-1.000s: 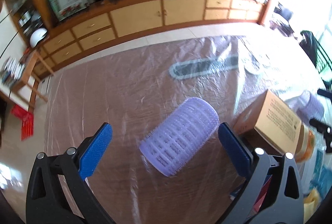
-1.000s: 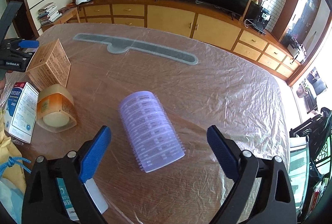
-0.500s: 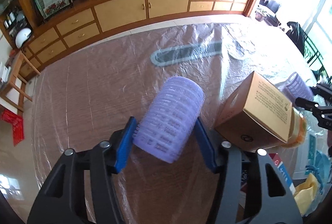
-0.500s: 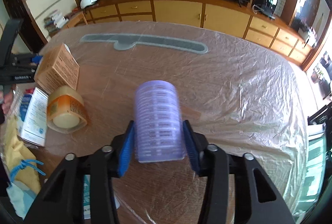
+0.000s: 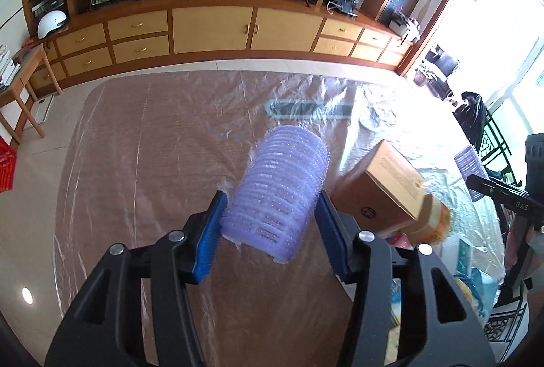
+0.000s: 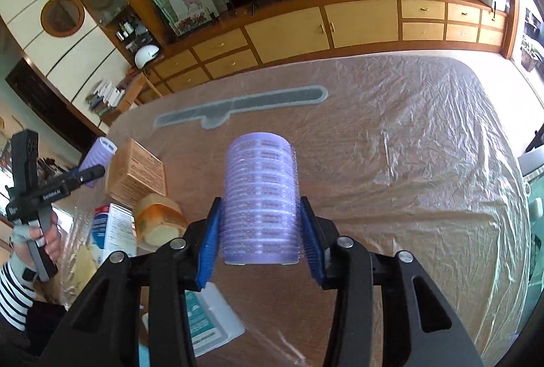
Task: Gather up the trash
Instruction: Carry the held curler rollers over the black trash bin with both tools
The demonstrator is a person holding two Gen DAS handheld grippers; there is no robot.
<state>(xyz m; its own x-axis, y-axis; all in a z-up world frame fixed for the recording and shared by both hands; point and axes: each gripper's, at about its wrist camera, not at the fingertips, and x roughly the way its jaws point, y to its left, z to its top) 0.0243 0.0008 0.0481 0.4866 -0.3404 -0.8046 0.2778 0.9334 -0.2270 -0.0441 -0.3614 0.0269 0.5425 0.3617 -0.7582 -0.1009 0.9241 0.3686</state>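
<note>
Above the plastic-covered table [image 5: 142, 163], well in from its edges, each gripper clamps a purple hair roller: left gripper [image 5: 272, 224] on one [image 5: 282, 193], right gripper [image 6: 260, 231] on another [image 6: 260, 197]; squeezing the springy, bristly rollers could let them slip free
</note>
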